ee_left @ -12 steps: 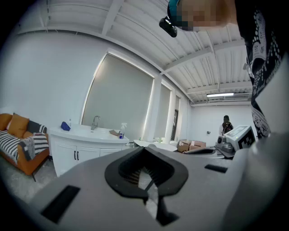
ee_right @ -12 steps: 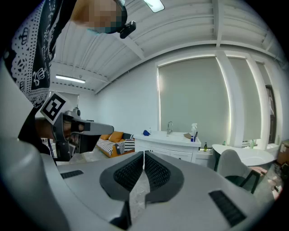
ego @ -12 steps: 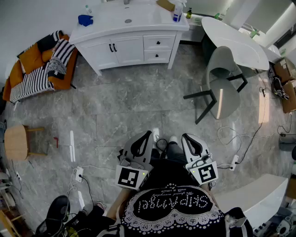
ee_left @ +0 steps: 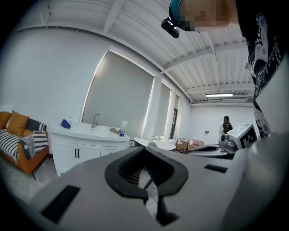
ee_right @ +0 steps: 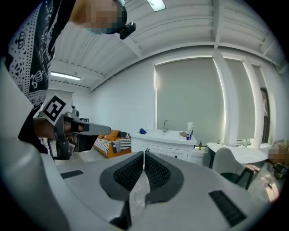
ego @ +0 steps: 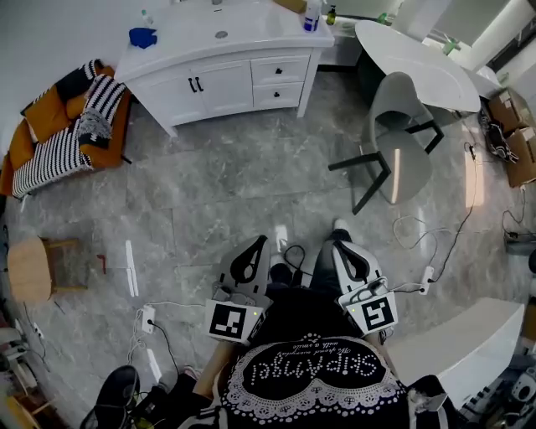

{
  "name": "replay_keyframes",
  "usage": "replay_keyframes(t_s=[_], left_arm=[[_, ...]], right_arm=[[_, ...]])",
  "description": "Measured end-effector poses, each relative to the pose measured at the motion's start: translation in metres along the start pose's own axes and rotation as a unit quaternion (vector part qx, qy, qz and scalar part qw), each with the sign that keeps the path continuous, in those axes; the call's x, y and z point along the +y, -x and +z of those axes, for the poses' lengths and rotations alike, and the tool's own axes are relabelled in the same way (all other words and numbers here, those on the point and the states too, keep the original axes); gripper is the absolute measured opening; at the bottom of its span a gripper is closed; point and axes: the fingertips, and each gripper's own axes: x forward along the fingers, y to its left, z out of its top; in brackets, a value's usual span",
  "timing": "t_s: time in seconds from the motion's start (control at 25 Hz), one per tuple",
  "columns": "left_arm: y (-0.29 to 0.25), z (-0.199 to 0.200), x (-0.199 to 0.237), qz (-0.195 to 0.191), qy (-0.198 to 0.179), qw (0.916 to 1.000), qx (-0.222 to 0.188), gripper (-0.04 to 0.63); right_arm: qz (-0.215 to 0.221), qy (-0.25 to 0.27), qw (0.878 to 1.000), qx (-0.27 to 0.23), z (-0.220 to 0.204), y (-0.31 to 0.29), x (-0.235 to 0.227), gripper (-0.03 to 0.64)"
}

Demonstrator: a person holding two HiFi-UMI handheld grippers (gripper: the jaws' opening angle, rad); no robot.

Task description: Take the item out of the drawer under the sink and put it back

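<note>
— What had changed in the half second before?

— The whole room had slid in the head view. The grey stone floor (ego: 218, 193) ran on as before, but the white vanity (ego: 222, 80) sat a little farther left and closer to the far edge. The round table (ego: 419, 63) and grey chair (ego: 394, 147) on the right had shifted with it. Smaller still, the person's right shoe (ego: 339, 228) had stepped ahead of the other one.

— And the fingers?

— The left gripper (ego: 266, 240) was clenched on nothing. Its own view showed the ribbed pads (ee_left: 131, 169) meeting at the tips, with only floor behind them. The right gripper (ego: 337, 245) was the same: pads pressed together, empty. Both were held close to the body, as they had been.

— Where was the item?

— No view showed it. The drawers (ego: 280, 69) at the vanity's right end, below the sink (ego: 221, 34), stood closed, well apart from both grippers.

— What did one view give that another did not?

— Only the head view took in the wooden stool (ego: 29, 270) at the near left. The gripper views alone gave the tall window blind (ee_right: 187, 94) behind the vanity and the faucet (ee_right: 166, 124) standing upright. The left gripper view also caught a second person (ee_left: 226, 124) far off on the right. The spray bottle (ego: 311, 15) on the vanity's right end showed in all three.
</note>
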Motion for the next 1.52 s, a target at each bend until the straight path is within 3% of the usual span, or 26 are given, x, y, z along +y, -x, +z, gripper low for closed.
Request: replay_keyframes(t_s=[0.4,0.64,0.84,1.04,1.28,1.52], left_arm=[[-0.010,-0.002,0.008,0.013,0.001,0.9999,0.003,0.005],[-0.030,0.003,0.013,0.033,0.015,0.9994,-0.001,0.005],[-0.050,-0.005,0.036,0.060,0.023,0.9977,0.022,0.005],[-0.101,0.004,0.059,0.065,0.025,0.9971,0.032,0.005],[-0.172,0.031,0.055,0.059,0.041,0.9973,0.016,0.005],[-0.213,0.034,0.052,0.041,0.033,0.9982,0.031,0.005]], right_arm=[[-0.007,-0.007,1.000,0.006,-0.009,-0.002,-0.018,0.025],[0.024,-0.008,1.000,0.008,-0.007,-0.033,-0.034,0.025],[0.055,-0.012,0.998,0.002,-0.002,-0.071,-0.046,0.025],[0.059,-0.017,0.998,0.006,0.003,-0.108,-0.078,0.025],[0.059,-0.012,0.998,-0.012,0.026,-0.138,-0.133,0.026],[0.060,-0.005,0.998,-0.005,0.026,-0.157,-0.168,0.026]])
